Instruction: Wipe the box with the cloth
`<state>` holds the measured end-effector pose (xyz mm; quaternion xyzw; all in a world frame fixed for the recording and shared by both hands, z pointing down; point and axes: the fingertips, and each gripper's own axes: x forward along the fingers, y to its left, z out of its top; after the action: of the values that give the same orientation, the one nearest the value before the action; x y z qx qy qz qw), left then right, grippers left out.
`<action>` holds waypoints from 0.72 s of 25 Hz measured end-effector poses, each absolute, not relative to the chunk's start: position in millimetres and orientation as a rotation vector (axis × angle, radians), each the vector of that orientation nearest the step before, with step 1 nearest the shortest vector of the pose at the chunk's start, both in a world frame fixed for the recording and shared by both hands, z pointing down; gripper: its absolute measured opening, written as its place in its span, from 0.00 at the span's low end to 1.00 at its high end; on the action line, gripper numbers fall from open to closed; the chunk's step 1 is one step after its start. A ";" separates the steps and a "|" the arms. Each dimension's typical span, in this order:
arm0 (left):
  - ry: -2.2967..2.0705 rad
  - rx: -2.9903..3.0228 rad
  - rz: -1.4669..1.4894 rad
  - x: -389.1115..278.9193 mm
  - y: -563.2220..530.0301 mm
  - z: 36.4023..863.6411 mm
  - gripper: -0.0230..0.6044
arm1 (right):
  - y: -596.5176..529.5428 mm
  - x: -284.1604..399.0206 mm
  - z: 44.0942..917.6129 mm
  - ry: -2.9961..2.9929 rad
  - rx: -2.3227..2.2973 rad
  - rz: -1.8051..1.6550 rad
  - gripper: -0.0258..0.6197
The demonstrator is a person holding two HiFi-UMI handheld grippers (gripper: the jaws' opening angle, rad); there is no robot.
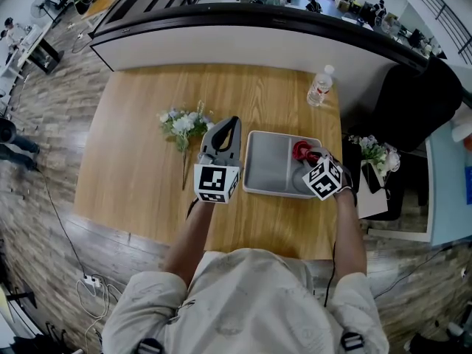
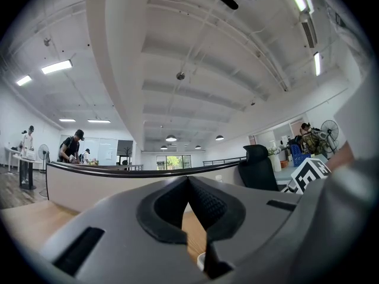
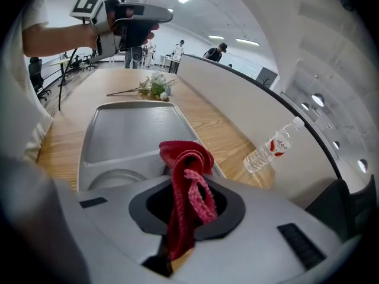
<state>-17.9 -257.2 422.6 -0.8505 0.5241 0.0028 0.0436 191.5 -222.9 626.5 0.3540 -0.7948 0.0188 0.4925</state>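
Head view gives us the whole scene: a wooden table (image 1: 140, 146) fills the middle, and on its right half lies the grey box (image 1: 269, 164), a shallow open tray with its long side facing us. In the right gripper view the box (image 3: 127, 135) stretches away from the jaws, and its bare floor shows a divider ridge.

We hold the left gripper (image 1: 234, 122) just left of the box, pointing away from us. In the left gripper view its jaws (image 2: 188, 179) meet at the tips with nothing between them; only bare wood shows through the gap behind.

We hold the right gripper (image 1: 310, 157) over the box's right end. Its jaws (image 3: 180, 212) are clamped on the red cloth (image 3: 183, 164), which bunches up out of them above the tray's near corner. From above, the cloth (image 1: 302, 150) sits inside the box's right compartment.

A bunch of flowers (image 1: 183, 124) lies left of the left gripper. A water bottle (image 1: 320, 85) rests near the table's far right corner.
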 end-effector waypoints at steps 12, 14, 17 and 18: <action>1.585 -2.618 -0.006 -9.9 -256.3 427.5 0.05 | -195.4 188.8 616.7 -1.957 0.861 0.026 0.13; 1.586 -2.617 -0.008 -11.1 -255.4 428.5 0.05 | -189.4 186.0 616.8 -1.961 0.846 0.028 0.13; 1.585 -2.621 -0.010 -10.8 -254.4 429.3 0.05 | -180.0 184.2 615.9 -1.967 0.831 0.038 0.13; 1.584 -2.622 -0.011 -10.5 -254.4 429.5 0.05 | -177.4 184.1 615.9 -1.969 0.829 0.041 0.14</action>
<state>-10.5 -254.4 429.5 -0.8552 0.5168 -0.0035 0.0390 184.1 -177.4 615.9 0.3398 -0.8077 0.0168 0.4816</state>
